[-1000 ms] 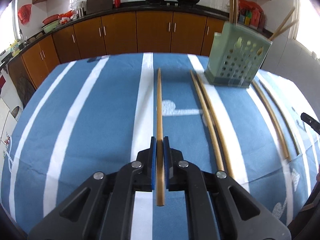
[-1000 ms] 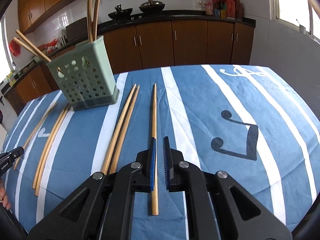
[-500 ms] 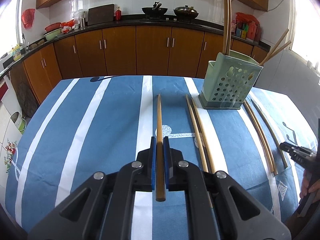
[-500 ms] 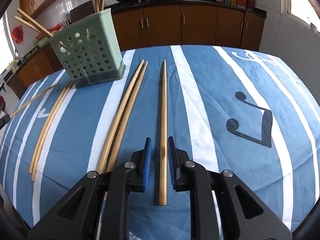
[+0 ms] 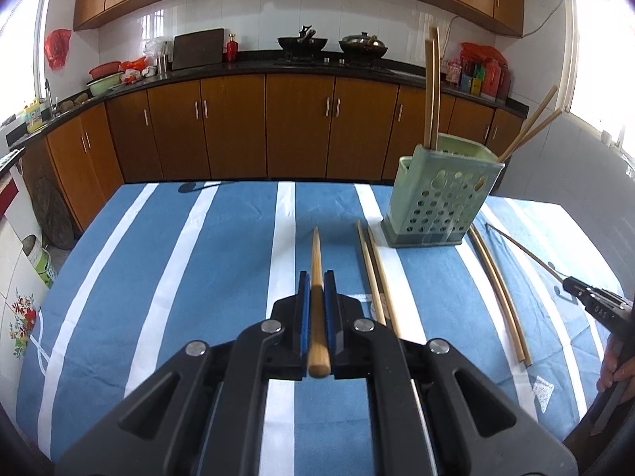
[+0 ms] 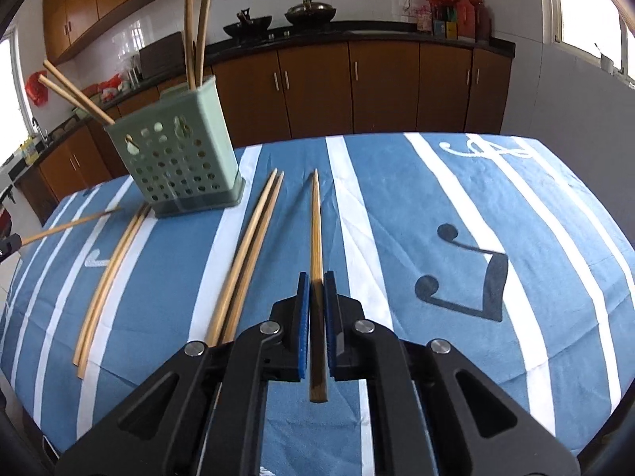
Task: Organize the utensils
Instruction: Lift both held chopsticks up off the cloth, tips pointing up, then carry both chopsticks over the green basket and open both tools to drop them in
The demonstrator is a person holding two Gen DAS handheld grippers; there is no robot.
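My left gripper point(image 5: 316, 282) is shut on a wooden chopstick point(image 5: 316, 256) and holds it above the blue striped tablecloth point(image 5: 198, 277), pointing away. A green perforated holder point(image 5: 440, 194) stands to the far right of it with several chopsticks in it. In the right wrist view my right gripper point(image 6: 316, 282) is shut on another chopstick point(image 6: 315, 218), whose tip reaches toward the table's middle. The holder point(image 6: 178, 166) sits to its far left. The right gripper point(image 5: 571, 285) also shows at the right edge of the left wrist view.
A pair of chopsticks point(image 5: 377, 277) lies left of the holder, and another pair point(image 5: 500, 293) lies right of it. Kitchen cabinets point(image 5: 297, 127) run behind the table. A person's hand point(image 5: 615, 369) shows at the right edge. The table's front edge is close below both grippers.
My left gripper has risen with its chopstick, so more of the room shows. My right gripper opened around the lying chopstick, moved forward along it and shut on it.
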